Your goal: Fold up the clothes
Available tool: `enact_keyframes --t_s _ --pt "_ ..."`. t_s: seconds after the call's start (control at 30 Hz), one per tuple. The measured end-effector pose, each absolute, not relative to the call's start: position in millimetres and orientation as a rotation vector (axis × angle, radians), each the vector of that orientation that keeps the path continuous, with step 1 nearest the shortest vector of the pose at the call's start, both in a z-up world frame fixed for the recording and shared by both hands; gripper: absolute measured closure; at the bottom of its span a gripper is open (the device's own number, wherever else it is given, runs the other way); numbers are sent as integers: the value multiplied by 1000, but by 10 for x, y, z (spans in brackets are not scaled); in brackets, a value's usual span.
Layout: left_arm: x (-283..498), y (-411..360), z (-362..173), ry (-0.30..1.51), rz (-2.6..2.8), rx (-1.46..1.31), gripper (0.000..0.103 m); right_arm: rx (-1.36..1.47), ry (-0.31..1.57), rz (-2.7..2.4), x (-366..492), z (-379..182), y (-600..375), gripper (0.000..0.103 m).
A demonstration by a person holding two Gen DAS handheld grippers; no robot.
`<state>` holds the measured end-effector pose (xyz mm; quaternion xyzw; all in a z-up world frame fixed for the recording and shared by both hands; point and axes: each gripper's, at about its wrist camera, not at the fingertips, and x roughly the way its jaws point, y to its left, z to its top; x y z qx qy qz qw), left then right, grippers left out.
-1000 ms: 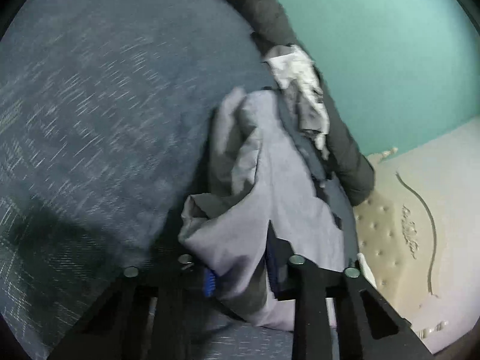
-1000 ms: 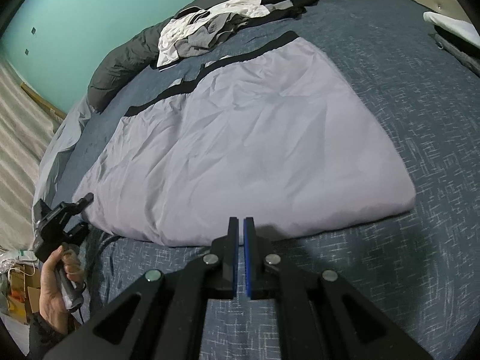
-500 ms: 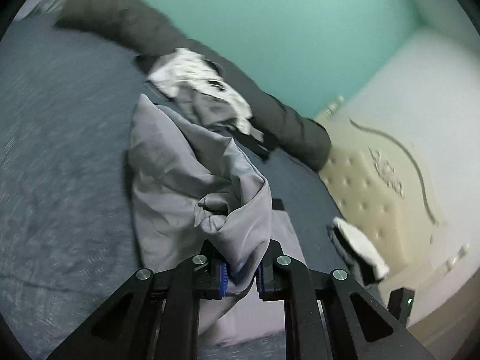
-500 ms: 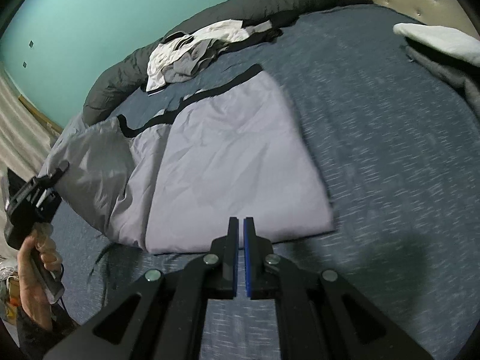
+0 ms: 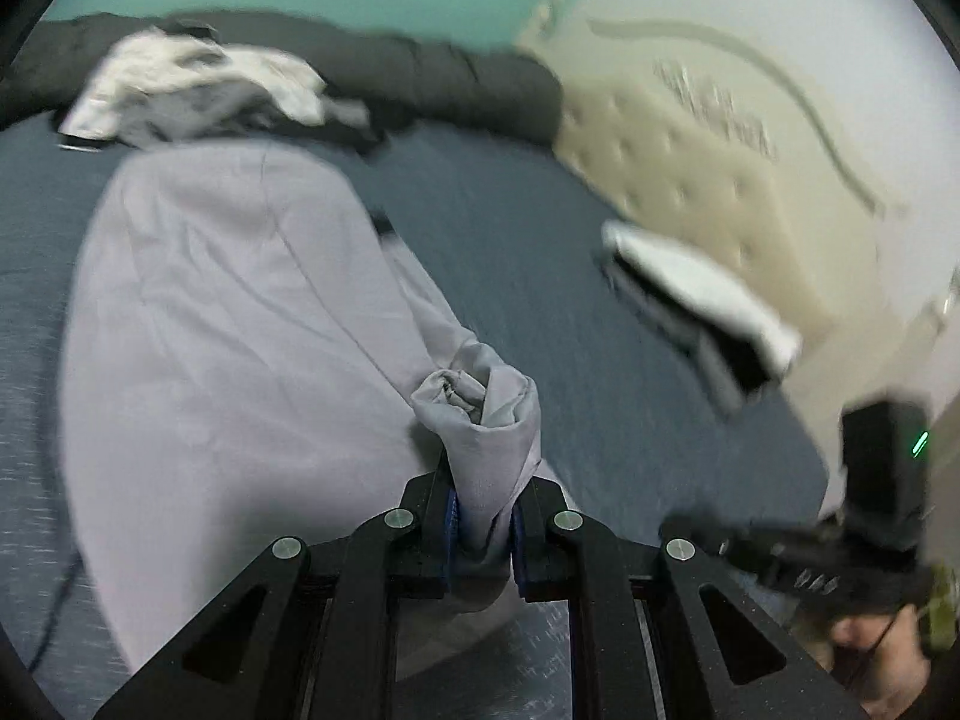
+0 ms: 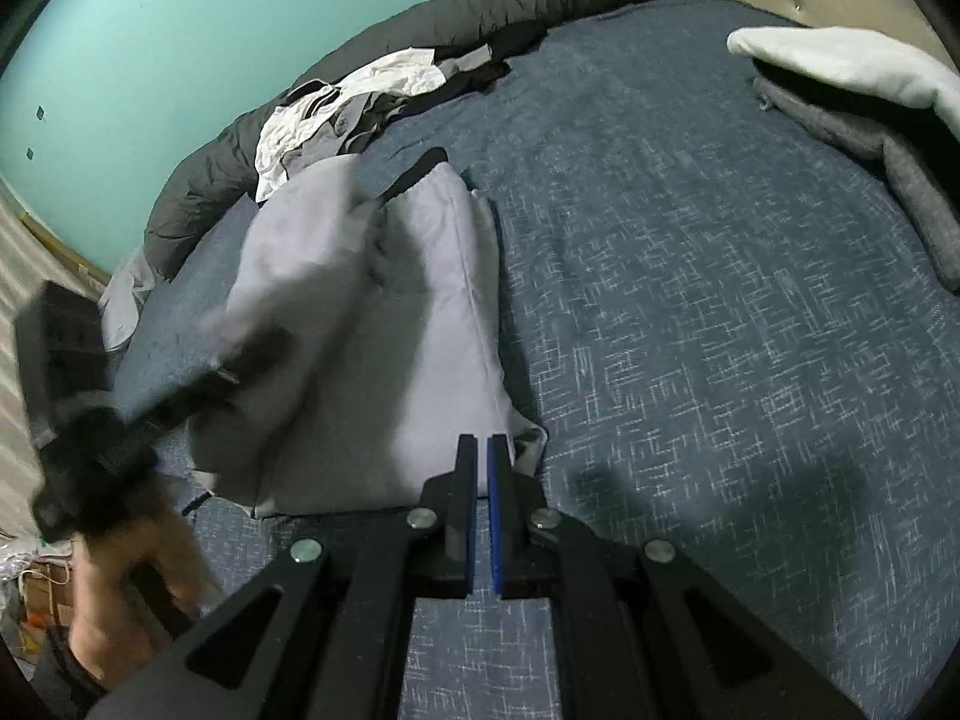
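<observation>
A light grey garment (image 5: 228, 312) with a black waistband lies on the dark blue bed, partly doubled over on itself. My left gripper (image 5: 483, 516) is shut on a bunched edge of the grey garment and holds it over the lower layer. In the right wrist view the grey garment (image 6: 420, 324) lies in a long folded strip, and the left gripper (image 6: 198, 384) shows blurred at its left side with a hand below it. My right gripper (image 6: 482, 468) is shut with nothing in it, hovering at the garment's near corner.
A heap of white and grey clothes (image 6: 354, 102) rests against a dark rolled duvet (image 6: 492, 0) at the far side. Folded grey and white items (image 6: 864, 96) are stacked near the beige headboard (image 5: 708, 138). Bare blue bedspread (image 6: 720, 312) stretches to the right.
The left gripper has carried the held edge rightward across the garment, narrowing it from a wide spread to a folded strip. The right gripper stayed shut and drifted closer to the near corner.
</observation>
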<state>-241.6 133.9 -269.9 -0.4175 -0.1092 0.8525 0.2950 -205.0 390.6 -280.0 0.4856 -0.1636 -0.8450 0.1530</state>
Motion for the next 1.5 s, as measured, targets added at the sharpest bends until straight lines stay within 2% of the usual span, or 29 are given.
enact_keyframes --t_s 0.1,0.2,0.27,0.3,0.37,0.43,0.47,0.67,0.87,0.93,1.2,1.23,1.27,1.3,1.33,1.37,1.4,1.5 --pt "-2390 1461 -2755 -264 2255 -1153 81 1408 -514 -2369 -2142 -2831 3907 100" --pt "-2321 1389 -2630 -274 2272 -1145 70 1413 -531 -2334 -2220 -2821 3865 100" --pt "-2273 1266 -2499 -286 2292 -1136 58 1405 -564 -2311 -2271 -2812 3856 100" --pt "-2257 1187 -2440 -289 2313 -1139 57 1405 -599 -2291 -2300 -2810 3848 100" --pt "-2232 1023 -2349 -292 2350 -1132 56 1406 -664 -2250 -2358 -2806 3830 92" --pt "-2212 857 -2272 -292 2386 -1119 53 1406 -656 -2241 -2400 -2777 3769 61" --pt "-2203 770 -2254 -291 2403 -1118 52 1407 -652 -2236 -2421 -2763 3739 58" --pt "-2168 297 -2478 -287 2455 -1181 52 1406 -648 -2202 -2525 -2752 3632 54" --pt "-2095 170 -2756 -299 2442 -1210 52 1428 -690 -2155 -2707 -2863 3505 49" --pt "-2079 156 -2819 -315 2429 -1213 51 1452 -662 -2145 -2759 -2917 3431 39" --pt "-2046 196 -2926 -313 2410 -1225 50 1469 -560 -2166 -2805 -3039 3297 39" --pt "-2046 195 -2927 -313 2410 -1224 50 1470 -547 -2170 -2808 -3053 3283 42" --pt "-2046 194 -2931 -313 2411 -1224 50 1470 -534 -2173 -2811 -3067 3269 46" --pt "-2045 192 -2939 -315 2410 -1226 50 1471 -522 -2177 -2815 -3080 3255 58" --pt "-2044 189 -2946 -318 2409 -1228 50 1472 -509 -2180 -2818 -3094 3241 73" --pt "-2043 186 -2954 -320 2409 -1229 50 1472 -496 -2184 -2821 -3108 3227 82" --pt "-2041 186 -2959 -323 2410 -1231 50 1471 -484 -2188 -2822 -3120 3215 88" --pt "-2042 201 -2958 -326 2415 -1236 50 1413 -444 -2216 -2755 -3053 3240 93"
